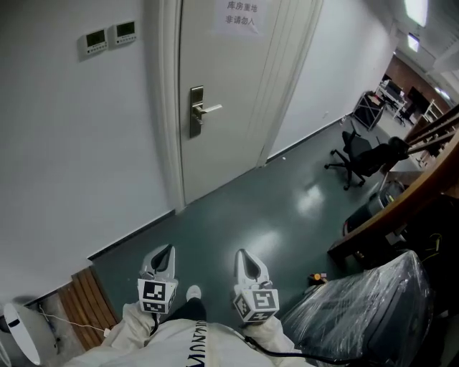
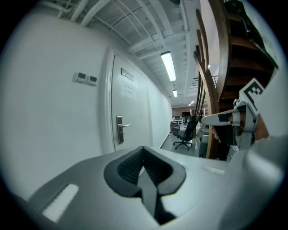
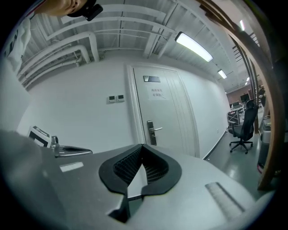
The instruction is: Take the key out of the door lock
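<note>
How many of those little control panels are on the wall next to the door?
2. Both sit side by side on the wall left of the door: the left panel and the right panel, nearer the door. None seems hidden.

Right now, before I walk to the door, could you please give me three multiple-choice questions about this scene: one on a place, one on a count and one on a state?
1. Where is the paper notice?
A) high on the door
B) on the wall, far from the door
C) on the floor

2. How many wall panels are there to the left of the door?
A) one
B) two
C) four

3. How do the jaws of the right gripper stand?
A) wide apart
B) together, with nothing between them
C) closed on a key

Answers:
1 A: the sheet is on the door, above the handle.
2 B: two small panels sit side by side.
3 B: the right gripper view shows the pads meeting with nothing between them.
</note>
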A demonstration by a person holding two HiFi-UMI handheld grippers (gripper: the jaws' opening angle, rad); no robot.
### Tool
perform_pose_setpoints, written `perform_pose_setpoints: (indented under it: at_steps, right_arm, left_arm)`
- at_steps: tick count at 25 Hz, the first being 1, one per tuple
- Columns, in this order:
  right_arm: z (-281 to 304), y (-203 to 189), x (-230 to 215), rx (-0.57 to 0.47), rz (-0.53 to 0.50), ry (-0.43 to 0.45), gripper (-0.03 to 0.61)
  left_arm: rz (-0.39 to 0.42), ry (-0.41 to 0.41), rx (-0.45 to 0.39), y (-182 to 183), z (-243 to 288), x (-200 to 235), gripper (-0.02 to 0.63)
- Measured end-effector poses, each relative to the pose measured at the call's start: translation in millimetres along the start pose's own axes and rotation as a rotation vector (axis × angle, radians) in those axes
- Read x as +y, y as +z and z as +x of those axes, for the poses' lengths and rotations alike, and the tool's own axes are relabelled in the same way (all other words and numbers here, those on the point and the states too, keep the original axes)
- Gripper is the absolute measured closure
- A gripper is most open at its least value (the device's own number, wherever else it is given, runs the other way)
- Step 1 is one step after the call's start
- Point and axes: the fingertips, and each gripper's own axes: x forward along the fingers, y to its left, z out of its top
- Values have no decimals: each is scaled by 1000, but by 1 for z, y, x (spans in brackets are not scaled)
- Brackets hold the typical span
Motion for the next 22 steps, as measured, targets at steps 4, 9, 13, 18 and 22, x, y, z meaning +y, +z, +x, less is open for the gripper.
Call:
perform_pose_setpoints:
  at_steps: [4,9,13,18,22]
  right_arm:
    - [49,11,-2,3,-11,2,577]
    - [105,24,0,-2,-13,1,577]
    - [140,26,4,14,-25,8,577]
    - [160,24,-3,42,-31,-7,577]
    - [174,19,-14,58,-24,-16,577]
  left_arm:
    - [2,-6,-11,10,41,28,614]
    - [-3,-26,-21,23,84,59,614]
    - [-23,-9,-10,17,109,87,614]
    - [-51,-26,-5,15,132,97,614]
    - [-59,-30,8,9,150,98,614]
